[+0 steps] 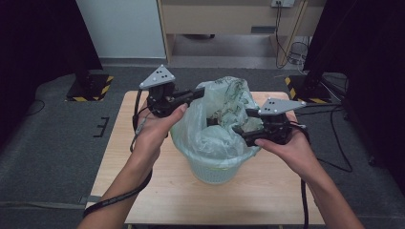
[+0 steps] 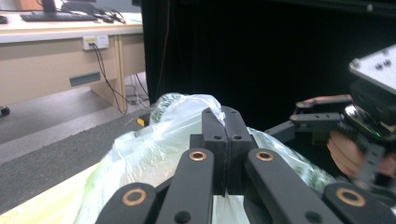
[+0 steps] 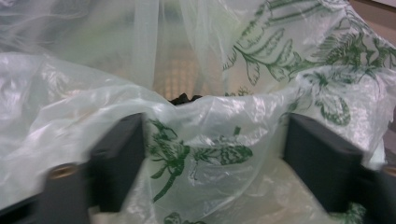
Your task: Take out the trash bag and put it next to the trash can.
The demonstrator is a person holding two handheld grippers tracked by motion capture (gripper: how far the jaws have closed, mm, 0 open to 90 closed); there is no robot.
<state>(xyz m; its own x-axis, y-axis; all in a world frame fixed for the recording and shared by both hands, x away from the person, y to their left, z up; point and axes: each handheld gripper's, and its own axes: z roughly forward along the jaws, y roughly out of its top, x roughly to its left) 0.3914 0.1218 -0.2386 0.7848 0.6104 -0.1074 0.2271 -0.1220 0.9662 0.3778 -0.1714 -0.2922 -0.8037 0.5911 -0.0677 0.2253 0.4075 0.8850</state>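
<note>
Count: one bin bag (image 1: 217,121), one basket (image 1: 215,169), two claws, one wooden surface (image 1: 157,191).

Bag: thin translucent plastic, pale green-white, printed with dark green leaf and flower motifs. Crinkled and glossy. It lines the basket and billows well above its rim, mouth open upward. In the right gripper view the basket's mesh wall shows faintly through the film.

Basket: small round pale-green mesh bin, upright, roughly mid-surface, slightly nearer the far edge than the near one. The bag's film hangs over its rim on the near side.

Left claw (image 1: 199,93): jaws fully together, pinching a thin fold of the bag's top edge at the bag's far-left side. In the left gripper view (image 2: 226,135) the film sticks up from between the closed pads.

Right claw (image 1: 239,129): at the bag's right rim, above the basket's right side. In the right gripper view (image 3: 215,154) the jaws stand wide, with a printed fold of the bag draped between them; pads not pressing on it. That view is blurred.
</note>
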